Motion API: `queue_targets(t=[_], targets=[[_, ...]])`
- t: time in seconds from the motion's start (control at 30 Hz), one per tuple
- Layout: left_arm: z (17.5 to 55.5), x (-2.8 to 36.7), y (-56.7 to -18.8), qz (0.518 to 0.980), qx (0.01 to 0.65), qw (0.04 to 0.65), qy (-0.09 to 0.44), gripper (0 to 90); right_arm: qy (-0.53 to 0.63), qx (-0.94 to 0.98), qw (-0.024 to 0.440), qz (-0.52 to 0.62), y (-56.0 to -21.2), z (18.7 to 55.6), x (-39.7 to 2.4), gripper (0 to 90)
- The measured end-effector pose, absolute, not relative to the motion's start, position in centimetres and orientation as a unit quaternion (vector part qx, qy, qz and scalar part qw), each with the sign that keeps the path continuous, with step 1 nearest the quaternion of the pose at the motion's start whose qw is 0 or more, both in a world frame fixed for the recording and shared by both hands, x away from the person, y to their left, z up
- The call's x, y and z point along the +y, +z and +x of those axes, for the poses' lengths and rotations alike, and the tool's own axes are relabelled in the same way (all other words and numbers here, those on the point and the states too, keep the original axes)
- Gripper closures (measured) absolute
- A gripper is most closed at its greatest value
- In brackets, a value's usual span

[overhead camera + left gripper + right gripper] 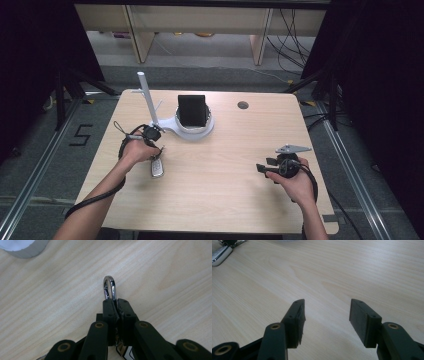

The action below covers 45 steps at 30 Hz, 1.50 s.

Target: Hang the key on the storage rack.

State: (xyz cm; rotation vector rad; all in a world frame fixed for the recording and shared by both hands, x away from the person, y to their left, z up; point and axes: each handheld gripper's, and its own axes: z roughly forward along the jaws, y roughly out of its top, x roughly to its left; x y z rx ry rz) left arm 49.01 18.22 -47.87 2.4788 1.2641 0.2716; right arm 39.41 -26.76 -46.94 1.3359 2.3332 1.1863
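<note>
The right gripper [264,168] hovers nearest, jaws spread wide and empty, likely waiting its turn. Farther left, the left gripper [156,152] is clamped on a key fob's [157,168] metal ring [110,287], the fob lying on the surface [225,165]. Beyond stands a white stand [192,131] holding a black box [192,110], its contents unseen.

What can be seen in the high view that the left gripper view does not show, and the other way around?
High view: the white stand with its upright pole and black block, the right gripper, open above bare wood, and both forearms. Left gripper view: the left gripper shut on a shiny metal ring, seen close. Shared: the wooden table and the left gripper over the silver key fob.
</note>
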Motion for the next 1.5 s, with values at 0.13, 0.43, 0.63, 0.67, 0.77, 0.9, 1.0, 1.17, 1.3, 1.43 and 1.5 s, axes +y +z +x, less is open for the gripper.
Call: queue_targets(t=[0.13, 0.43, 0.63, 0.67, 0.77, 0.9, 1.0, 1.17, 1.3, 1.43, 1.5], targets=[[48.4, 18.8, -48.0, 0.867, 0.451, 0.191, 0.094, 85.4, 0.4, 0.79, 0.101, 0.454, -47.0, 39.4, -26.8, 47.4], [47.2, 20.0, -48.0, 0.849, 0.461, 0.235, 0.107, 85.4, 0.412, 0.796, 0.115, 0.428, -47.2, 39.6, -26.8, 47.3], [45.7, 21.1, -47.2, 0.835, 0.456, 0.283, 0.123, 85.4, 0.398, 0.785, 0.136, 0.455, -47.2, 39.3, -26.5, 47.4], [45.5, 21.2, -47.1, 0.83, 0.456, 0.293, 0.129, 85.4, 0.404, 0.785, 0.142, 0.448, -47.3, 39.4, -26.5, 47.4], [44.7, 21.7, -46.6, 0.814, 0.461, 0.321, 0.146, 85.5, 0.402, 0.786, 0.14, 0.448, -47.2, 39.4, -26.5, 47.3], [43.6, 22.7, -45.2, 0.805, 0.456, 0.337, 0.172, 85.5, 0.391, 0.79, 0.139, 0.452, -46.9, 39.2, -26.7, 47.3], [43.0, 23.0, -44.6, 0.789, 0.459, 0.36, 0.191, 85.5, 0.382, 0.795, 0.126, 0.454, -46.7, 39.2, -26.8, 47.4], [42.8, 23.5, -43.9, 0.777, 0.46, 0.379, 0.201, 85.5, 0.391, 0.799, 0.116, 0.443, -46.8, 39.3, -26.9, 47.4], [42.9, 24.0, -43.3, 0.78, 0.456, 0.376, 0.206, 85.5, 0.384, 0.795, 0.121, 0.454, -46.4, 39.0, -26.9, 47.3], [42.8, 23.9, -42.6, 0.761, 0.459, 0.397, 0.228, 85.5, 0.391, 0.799, 0.129, 0.439, -46.6, 39.2, -27.0, 47.2], [42.9, 23.9, -42.3, 0.754, 0.455, 0.412, 0.234, 85.5, 0.388, 0.797, 0.125, 0.446, -46.6, 39.1, -27.1, 47.1]])
